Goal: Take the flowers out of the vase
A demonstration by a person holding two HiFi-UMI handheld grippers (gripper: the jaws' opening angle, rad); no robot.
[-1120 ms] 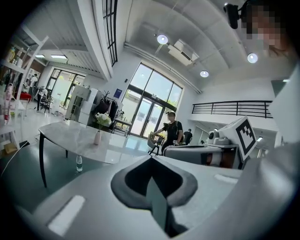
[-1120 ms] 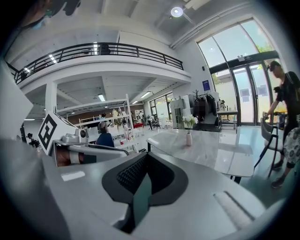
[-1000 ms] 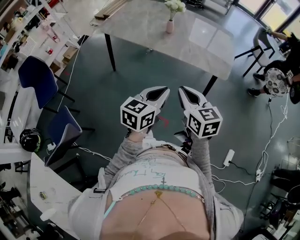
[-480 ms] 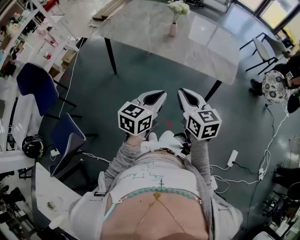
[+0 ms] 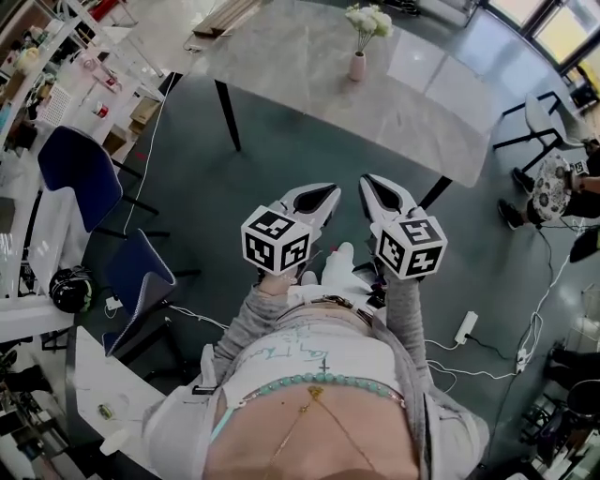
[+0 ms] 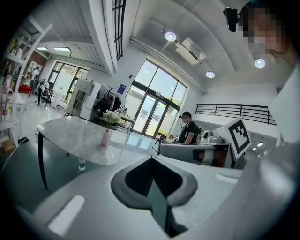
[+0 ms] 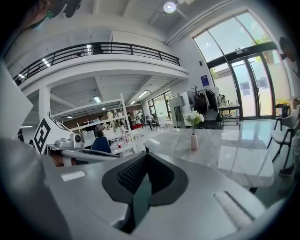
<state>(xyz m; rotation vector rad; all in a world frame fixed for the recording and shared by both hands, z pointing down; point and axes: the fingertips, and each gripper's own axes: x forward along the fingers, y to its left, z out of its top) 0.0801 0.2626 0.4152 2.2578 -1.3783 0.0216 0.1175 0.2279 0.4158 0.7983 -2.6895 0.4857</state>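
Note:
A small pink vase (image 5: 357,66) with white flowers (image 5: 368,19) stands near the far edge of a grey marble table (image 5: 309,66). Both grippers are held side by side in front of the person's waist, well short of the table. The left gripper (image 5: 322,195) and the right gripper (image 5: 372,190) are both shut with nothing in them. The left gripper view shows its gripper (image 6: 151,159) pointing towards the table, with the vase (image 6: 105,137) and flowers (image 6: 111,117) far ahead on the left. In the right gripper view, its gripper (image 7: 147,154) has the vase (image 7: 194,141) ahead on the right.
Two blue chairs (image 5: 80,169) (image 5: 141,272) stand at the left beside white shelving. Cables and a power strip (image 5: 466,323) lie on the floor at the right. A person (image 5: 553,183) sits at the far right near a chair (image 5: 539,117). A small bottle (image 6: 82,164) stands under the table.
In the head view the table and vase have slid right and a little nearer as the person walks towards them. Both grippers keep the same pose, side by side and shut.

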